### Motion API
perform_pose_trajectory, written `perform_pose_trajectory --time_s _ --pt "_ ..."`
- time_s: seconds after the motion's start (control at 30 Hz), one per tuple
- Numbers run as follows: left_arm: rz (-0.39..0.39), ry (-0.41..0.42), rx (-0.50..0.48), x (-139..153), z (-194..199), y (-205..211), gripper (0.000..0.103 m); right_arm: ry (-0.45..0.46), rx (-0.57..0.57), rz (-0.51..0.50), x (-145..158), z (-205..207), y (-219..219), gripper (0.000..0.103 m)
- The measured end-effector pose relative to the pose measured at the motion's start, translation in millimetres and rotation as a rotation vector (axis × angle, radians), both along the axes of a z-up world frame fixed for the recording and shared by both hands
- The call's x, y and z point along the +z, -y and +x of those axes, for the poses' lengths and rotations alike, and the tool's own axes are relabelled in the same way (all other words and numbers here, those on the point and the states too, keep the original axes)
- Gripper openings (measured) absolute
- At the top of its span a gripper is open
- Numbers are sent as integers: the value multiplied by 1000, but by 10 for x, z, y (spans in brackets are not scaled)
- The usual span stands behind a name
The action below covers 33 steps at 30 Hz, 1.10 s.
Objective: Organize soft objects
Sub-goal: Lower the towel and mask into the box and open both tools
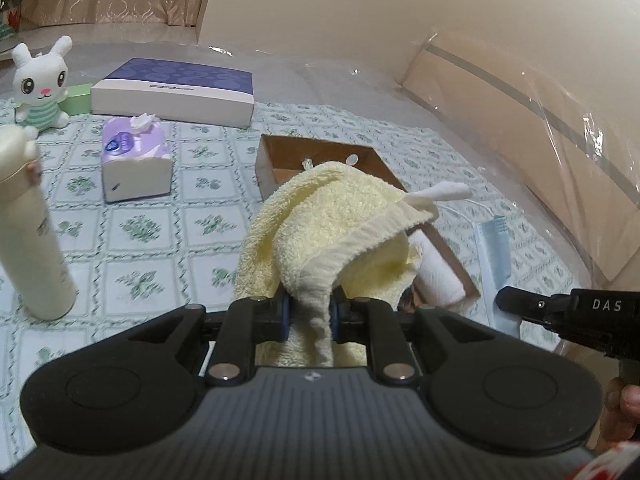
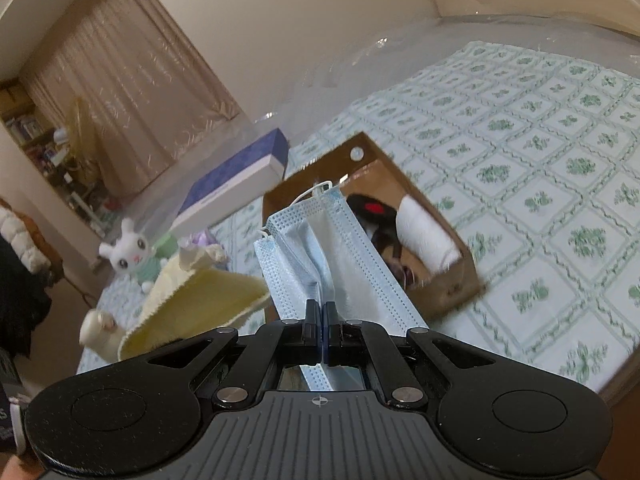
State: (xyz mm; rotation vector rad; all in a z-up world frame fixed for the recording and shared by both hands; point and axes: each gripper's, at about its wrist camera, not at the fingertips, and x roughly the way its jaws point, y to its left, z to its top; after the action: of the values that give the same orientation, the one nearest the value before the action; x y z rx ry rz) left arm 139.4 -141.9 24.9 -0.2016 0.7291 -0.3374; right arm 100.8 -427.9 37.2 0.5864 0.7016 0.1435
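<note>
My left gripper is shut on a pale yellow towel, which bunches up in front of the jaws and hangs over the near side of the brown cardboard box. In the right wrist view my right gripper is shut on a light blue face mask, held above the near-left corner of the same cardboard box. Inside the box lie a white roll and a dark item with a red spot. The yellow towel shows at the left of the mask.
On the green-patterned tablecloth stand a white bunny plush, a purple tissue pack, a blue-and-white flat box, and a cream bottle at the left. The right gripper's body shows at the right.
</note>
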Motion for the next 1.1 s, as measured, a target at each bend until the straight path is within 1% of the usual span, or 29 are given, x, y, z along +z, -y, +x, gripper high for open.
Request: perform_pose_trajectory --time_s 0.17,0.3,0.47,0.6,0.83,0.93,1.0,1.03,1.1 --pt "-31 -9 22 34 318 111 16 8 -19 41 20 348 142 1" --pt "-73 -26 54 38 653 187 16 0 -27 82 -18 679 243 1" --pt "-130 -56 86 -18 1103 332 16 -25 -30 137 -151 1139 359 1" --pt "-154 -78 103 -115 1420 476 16 -36 -46 158 -291 1472 475 1" --pt "-143 -111 140 -352 1897 677 16 -75 -61 184 -598 1883 605 1" --pt "-118 -136 151 -460 2043 713 17 -88 -48 190 -701 2021 580 1" --pt "-89 -150 165 -524 2125 716 19 -98 -37 185 -756 2101 545 1" --pt "-78 -158 168 -552 2154 705 23 -103 -35 181 -779 2137 526 1" --pt "-59 -168 154 -577 2188 680 26 -117 -25 167 -827 2210 491 1"
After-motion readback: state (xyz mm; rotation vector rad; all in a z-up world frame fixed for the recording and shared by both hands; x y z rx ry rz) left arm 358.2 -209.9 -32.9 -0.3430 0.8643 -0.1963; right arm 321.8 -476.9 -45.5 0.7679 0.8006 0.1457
